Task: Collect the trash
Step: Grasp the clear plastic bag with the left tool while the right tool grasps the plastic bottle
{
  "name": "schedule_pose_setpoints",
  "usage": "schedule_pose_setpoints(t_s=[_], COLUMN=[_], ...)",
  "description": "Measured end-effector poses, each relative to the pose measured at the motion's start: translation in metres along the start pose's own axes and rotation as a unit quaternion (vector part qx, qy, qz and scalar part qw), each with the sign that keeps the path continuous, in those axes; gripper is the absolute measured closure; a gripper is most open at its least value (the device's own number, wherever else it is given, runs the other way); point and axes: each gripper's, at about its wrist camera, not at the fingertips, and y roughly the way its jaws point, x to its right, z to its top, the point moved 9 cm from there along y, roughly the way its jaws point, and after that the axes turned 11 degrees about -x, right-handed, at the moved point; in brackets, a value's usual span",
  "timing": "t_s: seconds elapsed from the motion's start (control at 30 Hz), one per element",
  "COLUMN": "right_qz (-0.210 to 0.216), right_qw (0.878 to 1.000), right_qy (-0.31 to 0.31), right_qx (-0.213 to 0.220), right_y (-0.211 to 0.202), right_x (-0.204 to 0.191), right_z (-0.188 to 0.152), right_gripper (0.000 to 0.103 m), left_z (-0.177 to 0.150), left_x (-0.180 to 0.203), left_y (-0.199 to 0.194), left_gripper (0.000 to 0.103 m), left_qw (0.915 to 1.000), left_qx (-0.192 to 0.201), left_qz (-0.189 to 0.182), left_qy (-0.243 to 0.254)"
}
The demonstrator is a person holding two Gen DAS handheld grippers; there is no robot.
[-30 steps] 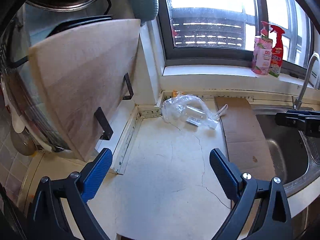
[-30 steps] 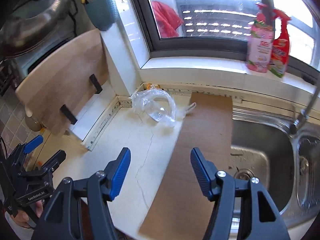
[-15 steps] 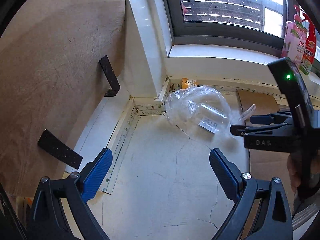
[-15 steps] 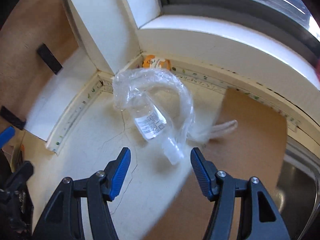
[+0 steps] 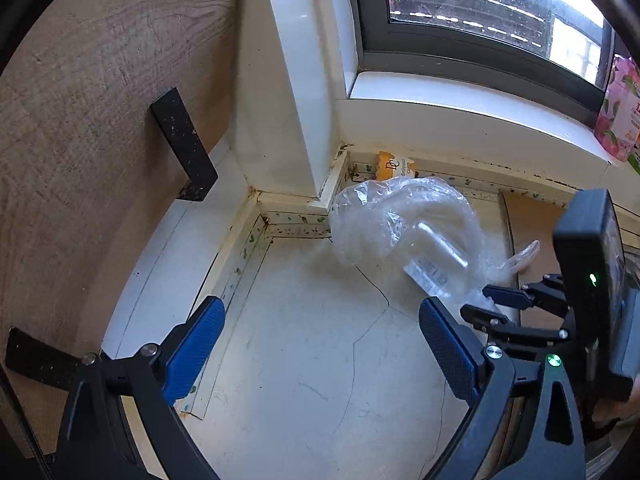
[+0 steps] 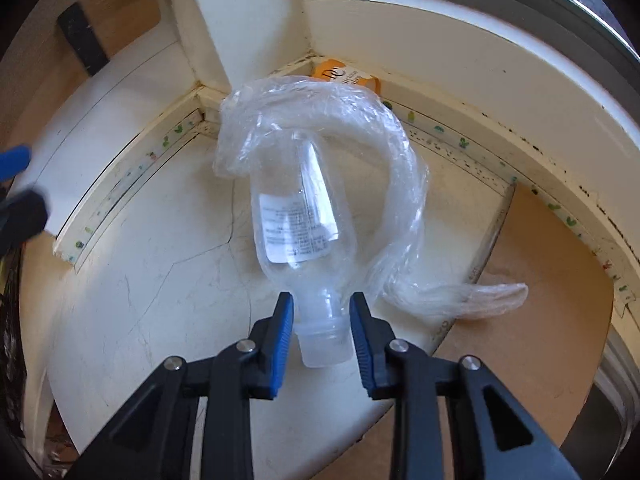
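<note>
A clear plastic bottle (image 6: 298, 232) with a white label lies on the white counter, partly wrapped in a crumpled clear plastic bag (image 6: 340, 120). My right gripper (image 6: 322, 320) has its jaws narrowed around the bottle's neck and cap, touching or nearly touching it. In the left wrist view the bottle (image 5: 430, 264) and bag (image 5: 400, 216) lie ahead to the right, with the right gripper (image 5: 490, 302) at them. My left gripper (image 5: 320, 344) is open and empty above the counter. A small orange wrapper (image 5: 394, 165) lies in the corner behind the bag.
A wooden cutting board (image 5: 92, 128) leans at the left. A brown cardboard sheet (image 6: 532, 300) lies on the counter to the right. The window sill (image 5: 460, 96) runs behind, with a pink bottle (image 5: 620, 112) on it. The counter (image 5: 320, 360) is cracked.
Both grippers moved forward toward the corner. My right gripper's jaws narrowed from wide open to around the bottle's neck. The left gripper stayed open.
</note>
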Motion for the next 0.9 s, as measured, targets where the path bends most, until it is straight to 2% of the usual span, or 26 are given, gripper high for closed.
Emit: schedule_pose_setpoints(t_s=[0.13, 0.3, 0.47, 0.6, 0.73, 0.9], right_qz=[0.028, 0.058, 0.082, 0.098, 0.106, 0.114], right_qw=[0.999, 0.995, 0.979, 0.959, 0.946, 0.94], right_qy=[-0.005, 0.055, 0.153, 0.222, 0.264, 0.281], right_qx=[0.019, 0.058, 0.102, 0.143, 0.158, 0.154], right_y=[-0.024, -0.059, -0.088, -0.104, -0.101, -0.092], right_x=[-0.006, 0.018, 0.064, 0.097, 0.115, 0.121], right_z=[-0.015, -0.032, -0.038, -0.045, -0.054, -0.062], right_gripper=[0.075, 0.075, 0.075, 0.075, 0.075, 0.075], left_z=[0.014, 0.035, 0.057, 0.075, 0.091, 0.103], left_x=[0.007, 0.02, 0.033, 0.043, 0.048, 0.06], left_y=[0.008, 0.023, 0.052, 0.075, 0.094, 0.121], left_gripper=[0.006, 0.006, 0.006, 0.006, 0.006, 0.006], left_qw=[0.9999, 0.9995, 0.9974, 0.9945, 0.9919, 0.9908], left_qx=[-0.001, -0.002, -0.023, -0.032, -0.027, -0.039], left_qz=[-0.012, -0.027, -0.056, -0.076, -0.078, -0.056], left_qy=[-0.004, -0.014, -0.04, -0.064, -0.097, -0.117])
